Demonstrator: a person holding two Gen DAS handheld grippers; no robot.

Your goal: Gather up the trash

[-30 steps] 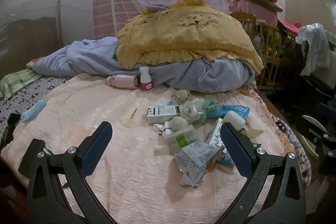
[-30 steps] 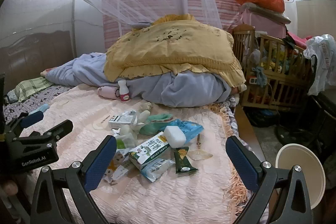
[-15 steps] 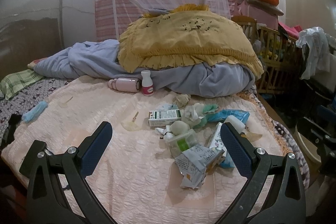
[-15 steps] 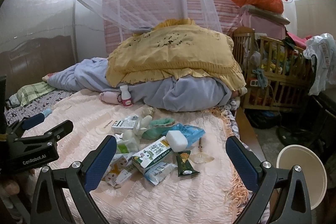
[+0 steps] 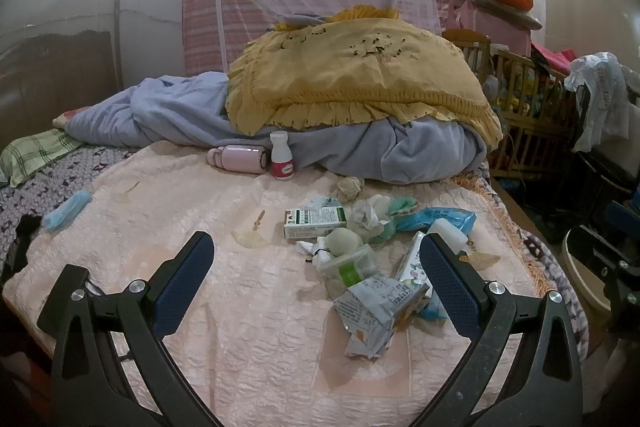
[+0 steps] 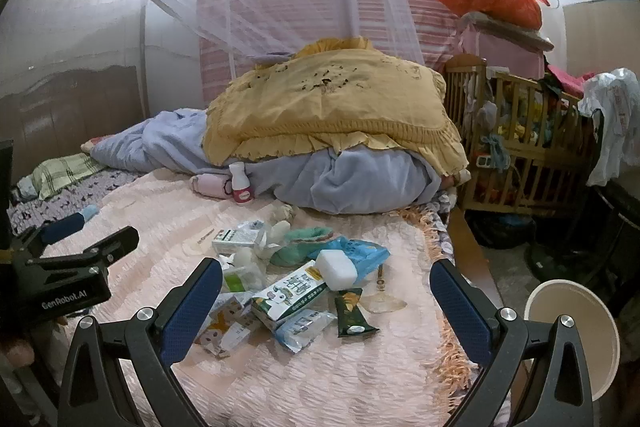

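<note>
A heap of trash lies on the pink quilt [image 5: 168, 211]: a green-and-white box [image 5: 315, 223], a crumpled carton [image 5: 376, 311], a milk carton [image 6: 294, 291], a white foam block [image 6: 337, 268], a blue wrapper [image 6: 360, 251], a dark snack packet [image 6: 352, 311] and a clear tub [image 5: 349, 267]. My left gripper [image 5: 314, 259] hovers open just short of the heap, holding nothing. My right gripper [image 6: 326, 285] is open too, above the heap's right side. The left gripper's body [image 6: 64, 279] shows at the left of the right wrist view.
A pink bottle [image 5: 239, 159] and a white pill bottle [image 5: 281, 155] rest against the blue blanket [image 5: 404, 155] under a yellow pillow [image 5: 360, 79]. A blue mask [image 5: 66, 210] lies left. A round beige bin [image 6: 572, 339] stands by the bed's right side. A wooden crib [image 6: 516, 147] is behind.
Both views have shifted slightly; the trash heap sits a little lower and nearer in frame. Both grippers stay open and nothing on the bed has moved.
</note>
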